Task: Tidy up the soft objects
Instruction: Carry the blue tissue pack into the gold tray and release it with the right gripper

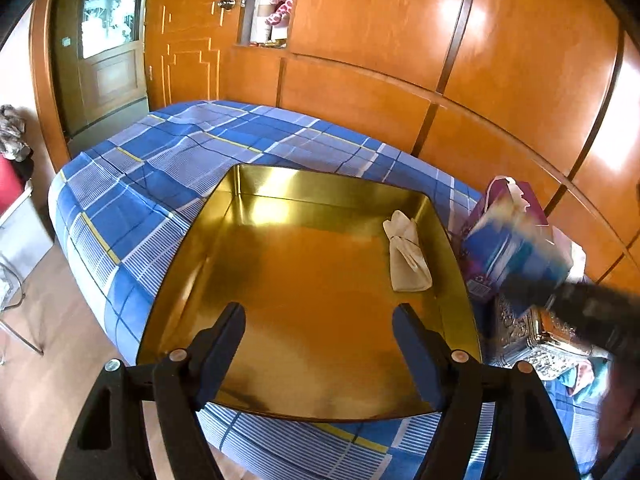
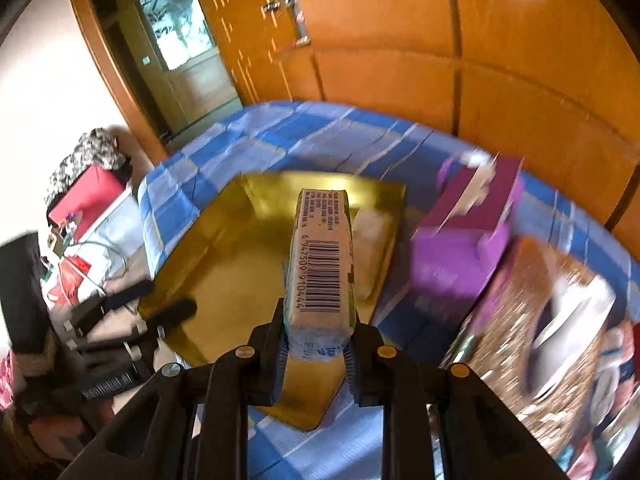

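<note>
A small soft pack of tissues [image 2: 322,264], wrapped in pale plastic with a barcode printed along its upper face, is clenched between the jaws of the right gripper [image 2: 318,354]. The pack sticks out forward from the jaws, its near end squeezed between the two pads. In the left wrist view the same pack appears as a blurred blue and white shape [image 1: 520,248] at the right edge, ahead of the dark, blurred right gripper.

The pack hangs over a shallow gold metal tray [image 2: 224,248] that lies on a bed covered with a blue, white and yellow checked sheet [image 2: 320,128]. Inside the tray, near its right wall, lies a folded cream cloth [image 1: 408,256]; the rest of the tray floor is bare and shiny.

The left gripper [image 1: 320,320] hovers over the near edge of the tray with its jaws released and spread wide, nothing between them.

Just to the right of the tray on the bed stands a purple tissue box [image 2: 464,240] with a white tissue poking out of the top. Nearer and further right sits an ornate glittery box [image 2: 532,320], blurred in the right wrist view.

Behind the bed runs a glossy orange wooden panelled wall [image 1: 500,60] with a door [image 1: 188,28] at the left.
</note>
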`<act>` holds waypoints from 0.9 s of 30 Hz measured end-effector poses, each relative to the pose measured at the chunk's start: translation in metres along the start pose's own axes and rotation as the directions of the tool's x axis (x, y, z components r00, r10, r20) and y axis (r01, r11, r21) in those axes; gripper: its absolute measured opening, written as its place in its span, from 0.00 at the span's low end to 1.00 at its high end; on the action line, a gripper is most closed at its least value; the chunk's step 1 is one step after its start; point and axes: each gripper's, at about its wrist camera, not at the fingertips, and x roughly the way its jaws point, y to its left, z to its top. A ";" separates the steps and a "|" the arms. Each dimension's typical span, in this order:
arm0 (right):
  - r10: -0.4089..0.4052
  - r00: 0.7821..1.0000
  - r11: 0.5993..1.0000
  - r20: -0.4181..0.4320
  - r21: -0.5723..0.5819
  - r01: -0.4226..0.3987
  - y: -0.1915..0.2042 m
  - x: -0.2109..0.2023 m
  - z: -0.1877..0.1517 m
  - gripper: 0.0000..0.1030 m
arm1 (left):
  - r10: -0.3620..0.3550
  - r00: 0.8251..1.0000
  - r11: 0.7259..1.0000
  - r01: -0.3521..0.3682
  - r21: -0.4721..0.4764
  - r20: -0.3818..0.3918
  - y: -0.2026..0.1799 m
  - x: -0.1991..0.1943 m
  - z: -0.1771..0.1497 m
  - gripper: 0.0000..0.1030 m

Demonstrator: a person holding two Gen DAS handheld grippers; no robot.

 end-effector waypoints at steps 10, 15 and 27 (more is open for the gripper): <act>-0.017 1.000 0.999 -0.012 0.050 0.017 0.006 0.020 -0.028 0.31 | 0.000 1.000 0.999 -0.001 0.041 0.020 -0.010 -0.006 -0.003 0.74; -0.028 1.000 0.996 -0.008 0.079 0.029 0.002 0.018 -0.032 0.35 | -0.005 1.000 0.998 0.004 0.060 0.019 -0.016 -0.006 -0.005 0.75; -0.137 0.987 0.983 0.085 0.132 0.125 -0.011 -0.021 -0.047 0.35 | -0.025 1.000 0.996 0.026 0.089 -0.017 -0.025 0.004 -0.015 0.75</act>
